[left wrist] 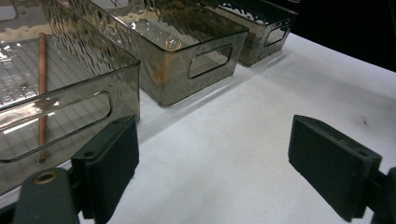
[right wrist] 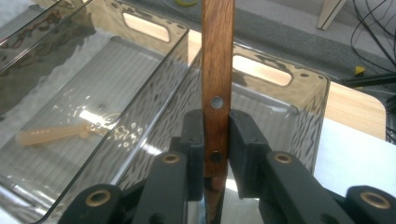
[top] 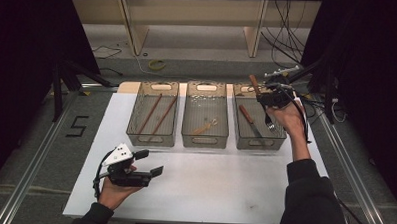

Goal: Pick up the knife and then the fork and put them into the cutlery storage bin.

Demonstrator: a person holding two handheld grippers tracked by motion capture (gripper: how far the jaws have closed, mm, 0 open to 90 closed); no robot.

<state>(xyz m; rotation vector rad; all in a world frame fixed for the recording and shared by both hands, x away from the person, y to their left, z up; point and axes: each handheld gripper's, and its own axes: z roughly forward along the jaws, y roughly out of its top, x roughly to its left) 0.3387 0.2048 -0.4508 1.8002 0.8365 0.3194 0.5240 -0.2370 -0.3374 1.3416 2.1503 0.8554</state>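
- Upper right of the high view: right gripper [top: 267,100] hovers over the right bin [top: 281,139], jaws clamped on a wood-handled utensil [top: 254,84]; its metal fork end [top: 271,125] hangs below the hand, handle sticks up toward the frame's top.
- Right gripper view, center: pads pinch the wooden handle [right wrist: 217,79] at its two rivets, handle upright, closed tight, no gap.
- Lower left of the high view: left gripper [top: 152,163] rests low over the white mat [top: 209,187], jaws wide apart, nothing between them; left gripper view confirms, just bare mat betw. the pads.
- Step, my read: sorting cutlery into bins; utensil is being carried over/into the right bin, which already has a knife w/ wooden handle [top: 249,120].
- Next move prob. needs: lower fork end inside the bin walls, tip the handle flat, then let go.
- View diffs: high view gives all 3 bins, with two sticks [top: 157,113] in the left bin [top: 135,135] and a pale utensil [top: 206,126] in the middle bin [top: 224,138]; right gripper view gives exact grip spot, but fork end is hidden below the jaws.
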